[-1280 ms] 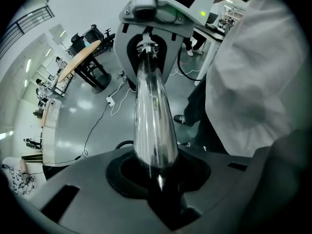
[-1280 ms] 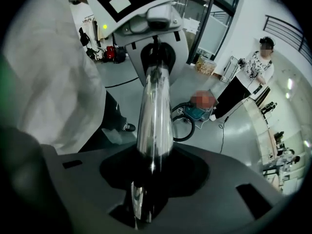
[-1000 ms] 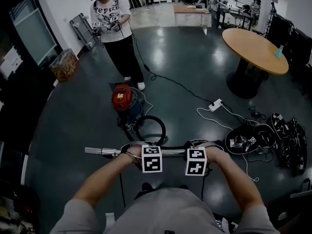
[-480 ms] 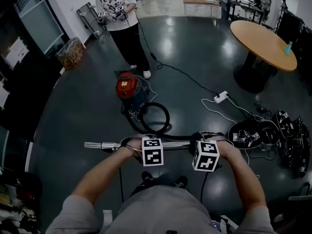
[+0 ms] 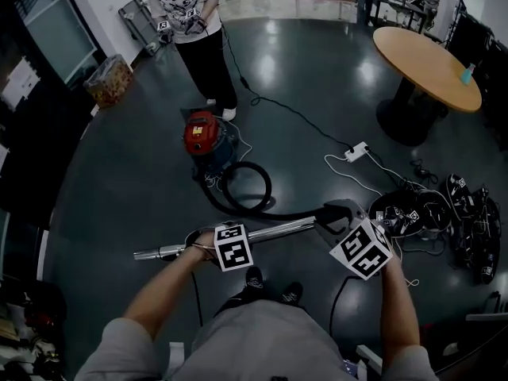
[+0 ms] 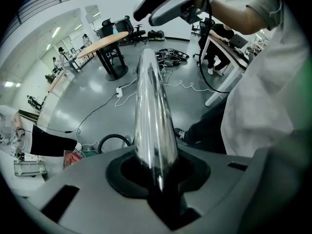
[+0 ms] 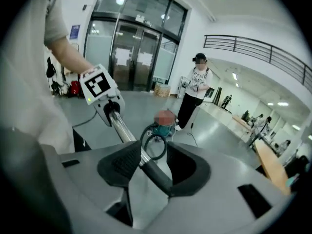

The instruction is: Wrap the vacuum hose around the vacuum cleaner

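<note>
A dark, glossy floor is seen from above, with the wearer's two forearms reaching forward. A chrome wand (image 5: 262,232) is held almost level across the body. The left gripper (image 6: 156,172) is clamped on this wand near its left end; in the left gripper view the shiny tube is seen pinched tightly between the jaws. The right gripper (image 7: 146,167) is raised at the wand's black handle end. Its jaws have just been opening and stand apart, with the black handle lying between them; whether one pad is touched by it cannot be told. In the head view both sets of jaws are hidden behind the marker cubes. The vacuum hose (image 5: 270,187) is laid in a single loop on the floor just in front of the red vacuum cleaner (image 5: 202,136), beside it and not wound around it. Its black run towards the handle is hard to separate from the dark floor. A standing person (image 5: 194,22) is cut off at the top edge. A round wooden table (image 5: 429,62) is seen at the upper right.
</note>
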Demonstrator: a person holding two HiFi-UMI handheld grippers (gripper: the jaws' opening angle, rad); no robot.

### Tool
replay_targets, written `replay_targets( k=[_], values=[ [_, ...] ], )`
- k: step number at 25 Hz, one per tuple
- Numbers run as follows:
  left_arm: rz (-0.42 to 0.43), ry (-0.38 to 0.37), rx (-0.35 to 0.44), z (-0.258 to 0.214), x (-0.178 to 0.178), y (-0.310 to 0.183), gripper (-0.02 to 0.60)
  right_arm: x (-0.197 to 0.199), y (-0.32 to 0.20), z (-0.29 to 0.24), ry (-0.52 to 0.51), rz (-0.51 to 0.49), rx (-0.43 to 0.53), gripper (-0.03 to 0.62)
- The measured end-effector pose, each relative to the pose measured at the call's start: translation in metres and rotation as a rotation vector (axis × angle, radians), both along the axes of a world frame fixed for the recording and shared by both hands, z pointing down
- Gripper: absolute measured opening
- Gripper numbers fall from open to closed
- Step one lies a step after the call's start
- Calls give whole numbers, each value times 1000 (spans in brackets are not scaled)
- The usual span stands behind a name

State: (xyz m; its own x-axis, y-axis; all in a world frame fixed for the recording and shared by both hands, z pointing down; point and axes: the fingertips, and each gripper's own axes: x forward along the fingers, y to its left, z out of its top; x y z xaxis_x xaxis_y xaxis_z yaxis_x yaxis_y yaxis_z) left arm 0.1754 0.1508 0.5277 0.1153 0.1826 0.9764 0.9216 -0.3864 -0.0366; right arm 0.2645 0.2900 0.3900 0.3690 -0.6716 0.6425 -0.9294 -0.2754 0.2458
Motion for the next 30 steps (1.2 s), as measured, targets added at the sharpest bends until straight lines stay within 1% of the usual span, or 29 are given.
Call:
replay_targets(
  k=[4,7,9,10,11,12,14,16,19,22,25,28,30],
  values=[
    [-85,5,-79,0,-1,-12,112,-7,-6,-22,-126,101,247,167],
    [-161,15,-143,-5,9,-26,112,-3,-15,-29,-233,163,366,167],
    [-198,31,-169,-6,17,-37,112,-4,-30,-32,-321,177,466,164],
    [-214,40,-181,-6,19,-42,112,-6,-38,-33,-353,181,520,149],
    [-229,48,-194,-5,21,-47,112,-7,-47,-33,-372,186,567,99],
    [-246,56,-208,-5,22,-53,112,-8,-57,-33,-384,191,600,79],
    [-285,72,-235,-8,24,-65,112,-8,-76,-31,-392,207,629,55],
    [-324,85,-265,-13,25,-79,112,-7,-94,-27,-399,225,626,9],
    [-378,102,-322,-17,24,-96,112,-11,-122,-19,-445,201,618,6],
    [-423,133,-372,-20,25,-114,112,-14,-153,-17,-490,165,640,6],
    [-477,159,-430,-25,28,-129,113,-11,-183,-17,-514,154,657,6],
    [-524,180,-488,-26,26,-144,114,-12,-211,-10,-530,153,640,6],
    [-548,208,-520,-25,35,-158,114,-8,-234,-4,-536,149,621,6]
  ],
)
